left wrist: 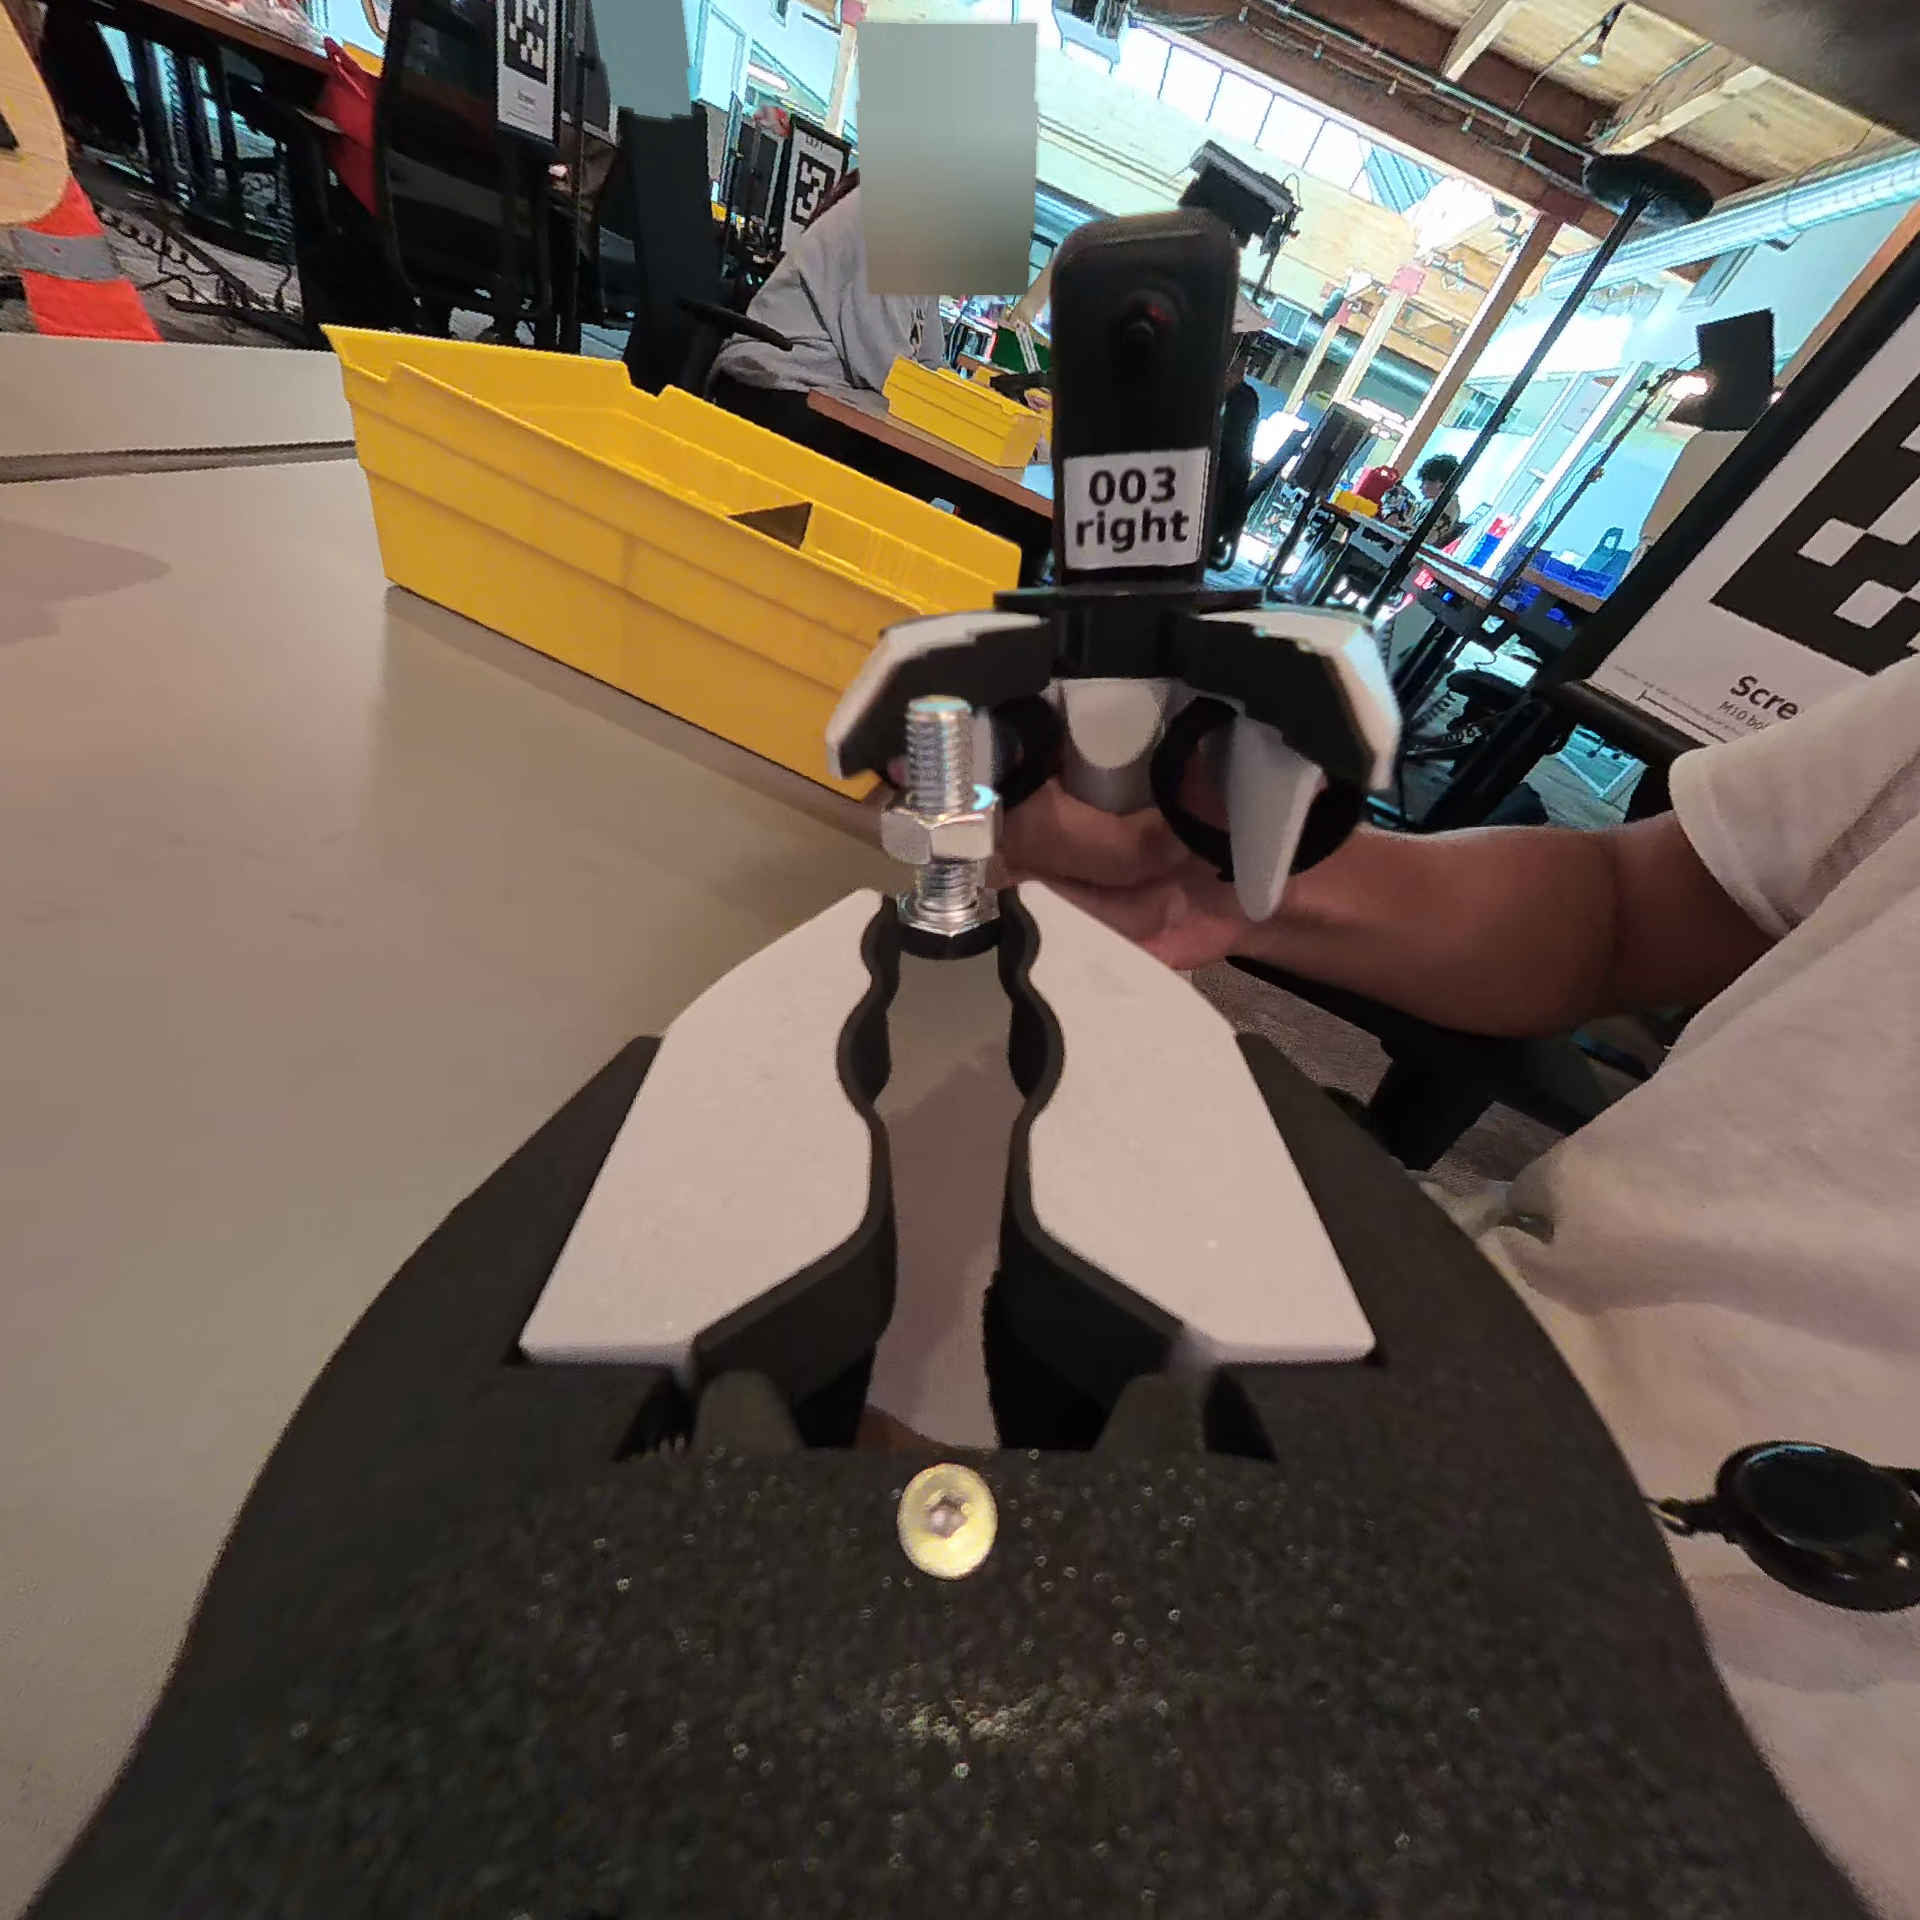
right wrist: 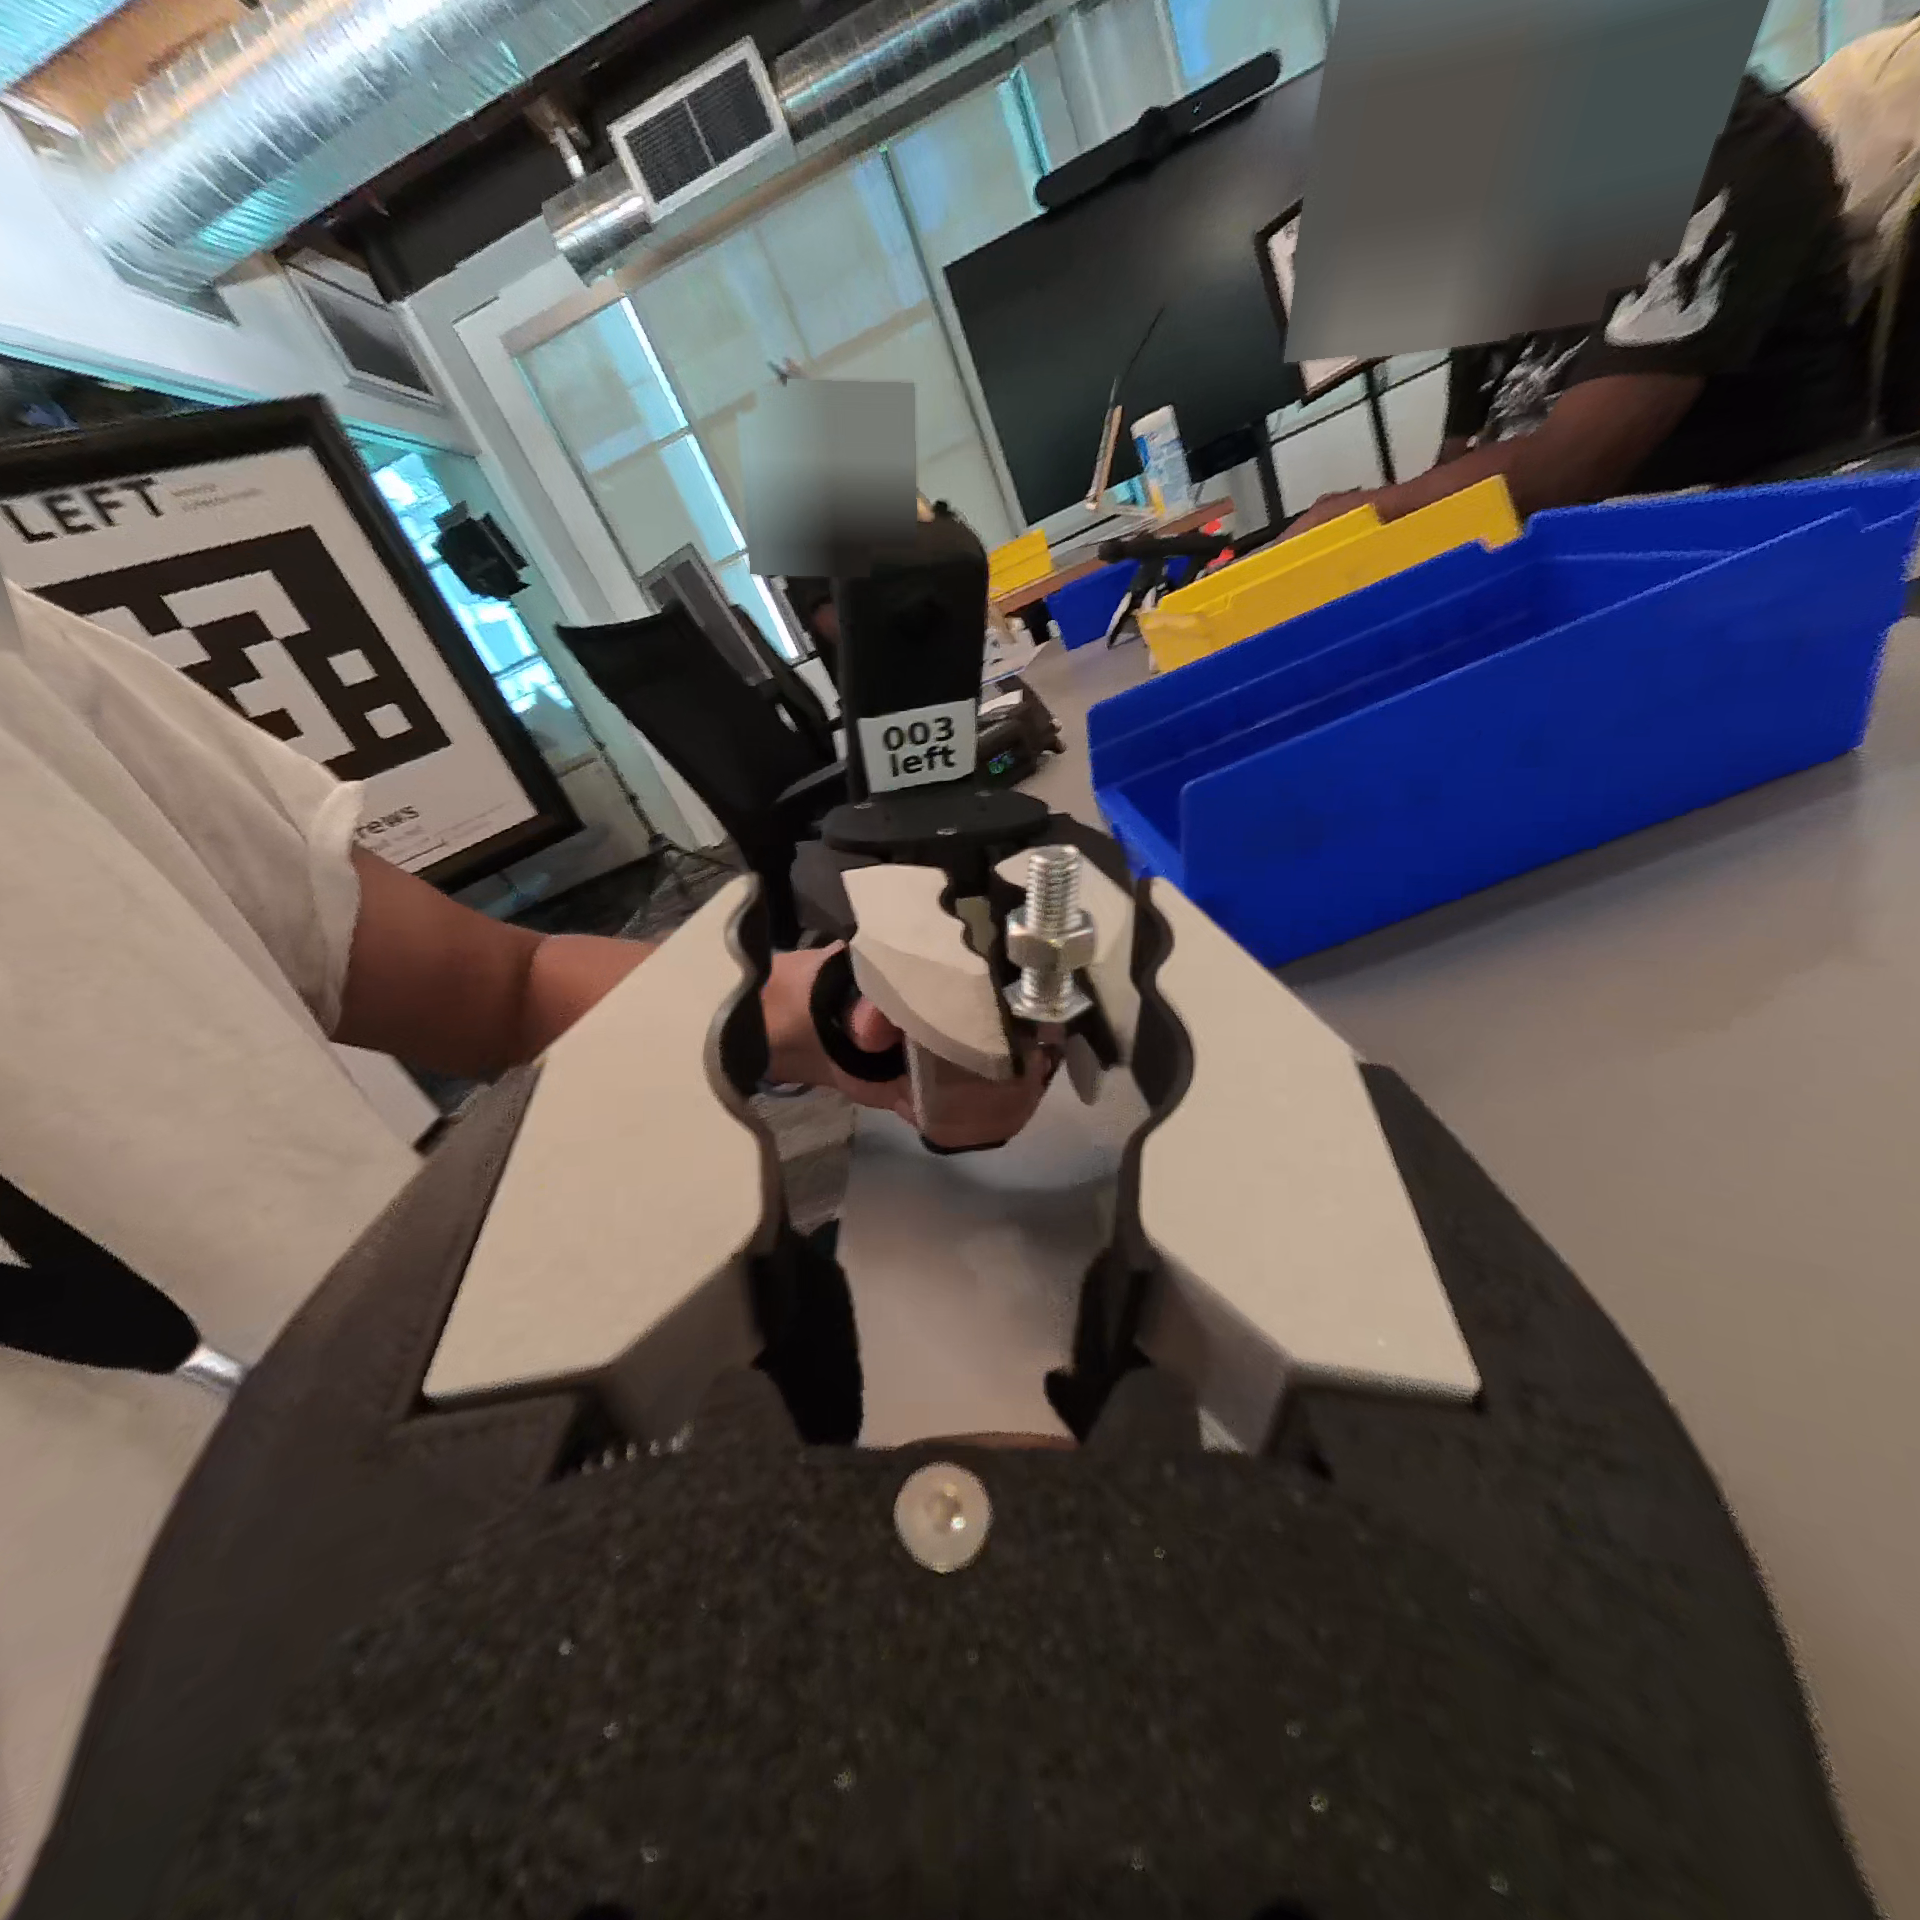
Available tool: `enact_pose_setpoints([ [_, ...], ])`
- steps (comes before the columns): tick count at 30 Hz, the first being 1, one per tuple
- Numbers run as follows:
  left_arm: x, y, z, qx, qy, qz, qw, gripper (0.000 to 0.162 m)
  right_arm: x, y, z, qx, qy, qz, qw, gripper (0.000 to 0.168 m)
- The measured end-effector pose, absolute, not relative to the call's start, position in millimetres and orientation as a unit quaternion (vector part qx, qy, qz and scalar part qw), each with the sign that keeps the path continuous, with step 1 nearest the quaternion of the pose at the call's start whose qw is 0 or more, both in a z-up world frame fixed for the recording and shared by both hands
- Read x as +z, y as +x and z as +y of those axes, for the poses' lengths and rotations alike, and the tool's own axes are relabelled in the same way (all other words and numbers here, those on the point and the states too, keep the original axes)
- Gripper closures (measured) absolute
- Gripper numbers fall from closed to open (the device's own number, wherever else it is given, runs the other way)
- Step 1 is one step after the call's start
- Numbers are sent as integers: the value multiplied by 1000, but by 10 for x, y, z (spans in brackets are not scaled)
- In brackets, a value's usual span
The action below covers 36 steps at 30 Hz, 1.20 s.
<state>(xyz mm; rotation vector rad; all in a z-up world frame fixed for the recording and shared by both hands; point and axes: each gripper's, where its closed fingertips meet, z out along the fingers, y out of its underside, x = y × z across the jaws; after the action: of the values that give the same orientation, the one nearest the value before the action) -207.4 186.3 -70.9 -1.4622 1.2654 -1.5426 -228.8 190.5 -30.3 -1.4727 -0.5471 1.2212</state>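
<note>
Silver threaded steel bolt (left wrist: 940, 821) stands upright, its head pinched between the fingertips of our left gripper (left wrist: 943, 940), with a silver hex nut (left wrist: 935, 831) partway down the thread. In the left wrist view the bolt sits at 12 o'clock from the fingers. Our right gripper (right wrist: 940, 935) faces it head-on with its fingers spread wide; the bolt and nut appear between its tips, and we cannot tell whether either pad touches the nut. A yellow plastic bin (left wrist: 623, 540) sits on the grey table (left wrist: 260, 831) at 11 o'clock of the bolt in the left view. A blue plastic bin (right wrist: 1507, 748) sits at 2 o'clock in the right view, well apart from the bolt.
</note>
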Motion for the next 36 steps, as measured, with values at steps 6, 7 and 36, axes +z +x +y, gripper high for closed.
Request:
enact_pose_setpoints([
  [6,-702,-2126,1860,-588,-557,486,328,144,-409,-2291,1875,470,-645,-255,545,99],
  [7,-718,-2114,1839,-586,-556,491,325,144,-423,-2377,1846,471,-645,-269,538,99],
  [36,-826,-2045,1690,-564,-548,535,309,144,-447,-2636,1779,512,-639,-295,493,84],
])
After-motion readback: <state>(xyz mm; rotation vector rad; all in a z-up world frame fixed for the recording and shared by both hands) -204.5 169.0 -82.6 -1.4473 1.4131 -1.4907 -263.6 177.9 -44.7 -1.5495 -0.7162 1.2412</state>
